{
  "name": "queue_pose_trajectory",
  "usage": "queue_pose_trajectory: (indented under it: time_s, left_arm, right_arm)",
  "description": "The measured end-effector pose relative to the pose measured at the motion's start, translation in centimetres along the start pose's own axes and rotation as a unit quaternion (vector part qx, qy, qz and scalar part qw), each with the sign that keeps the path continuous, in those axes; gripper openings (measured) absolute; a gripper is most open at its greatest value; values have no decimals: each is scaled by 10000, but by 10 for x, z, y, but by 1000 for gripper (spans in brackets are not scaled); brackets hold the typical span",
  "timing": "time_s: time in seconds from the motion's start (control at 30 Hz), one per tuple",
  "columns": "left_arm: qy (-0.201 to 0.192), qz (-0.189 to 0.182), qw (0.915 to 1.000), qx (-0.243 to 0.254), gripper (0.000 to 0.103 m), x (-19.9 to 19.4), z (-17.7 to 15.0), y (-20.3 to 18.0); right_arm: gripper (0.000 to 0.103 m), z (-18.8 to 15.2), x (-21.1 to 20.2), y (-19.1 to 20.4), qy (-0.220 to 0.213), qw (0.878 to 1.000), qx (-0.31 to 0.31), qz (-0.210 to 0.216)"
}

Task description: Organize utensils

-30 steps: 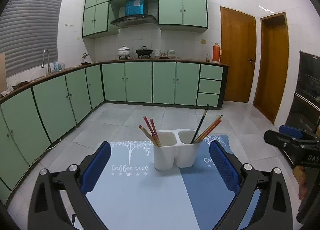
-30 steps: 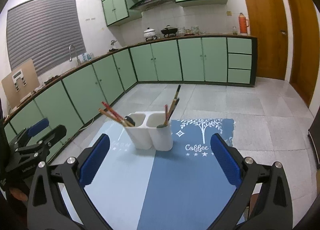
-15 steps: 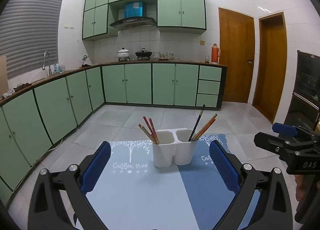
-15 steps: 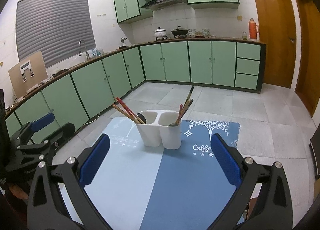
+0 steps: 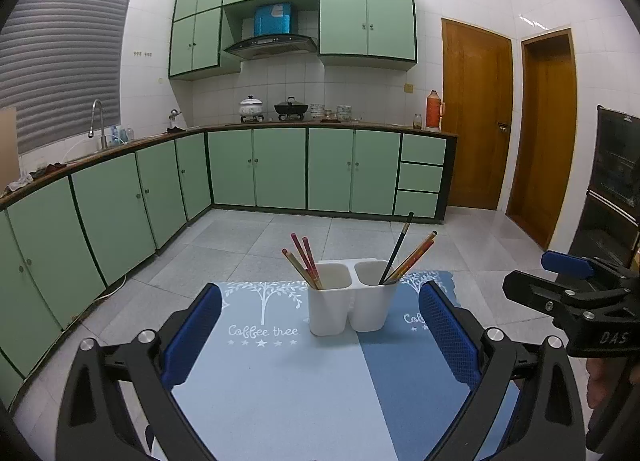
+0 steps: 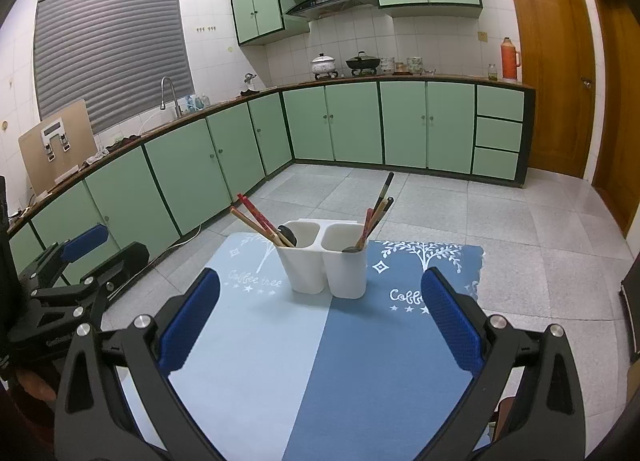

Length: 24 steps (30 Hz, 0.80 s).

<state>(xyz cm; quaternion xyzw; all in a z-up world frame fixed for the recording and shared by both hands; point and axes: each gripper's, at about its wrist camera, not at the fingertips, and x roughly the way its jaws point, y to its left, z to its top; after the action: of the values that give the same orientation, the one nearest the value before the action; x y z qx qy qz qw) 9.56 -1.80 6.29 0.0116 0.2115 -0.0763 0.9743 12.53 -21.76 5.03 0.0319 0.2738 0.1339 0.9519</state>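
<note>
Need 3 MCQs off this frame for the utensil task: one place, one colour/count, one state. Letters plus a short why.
1. Where does the white holder stand?
A. on the blue mat
B. on the kitchen counter
C. on the floor tiles

2. How many compartments does the white holder have?
A. one
B. two
C. four

3. How is the right gripper?
A. shut on a chopstick
B. shut, holding nothing
C. open, holding nothing

Answers:
1 A: its base sits on the blue mat, near the seam between the light and dark halves.
2 B: two cups side by side, with red chopsticks in the left one and the dark chopstick in the right.
3 C: its blue pads stand wide apart with only mat between them; the left gripper looks the same.
</note>
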Motion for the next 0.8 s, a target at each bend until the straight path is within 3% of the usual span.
queue_pose_trajectory:
  time_s: [0.8]
  left_arm:
    - [22, -13, 10000, -12, 97, -3, 2, 1]
  right_arm:
    - [98, -2, 4, 4, 34, 10000, -1, 19]
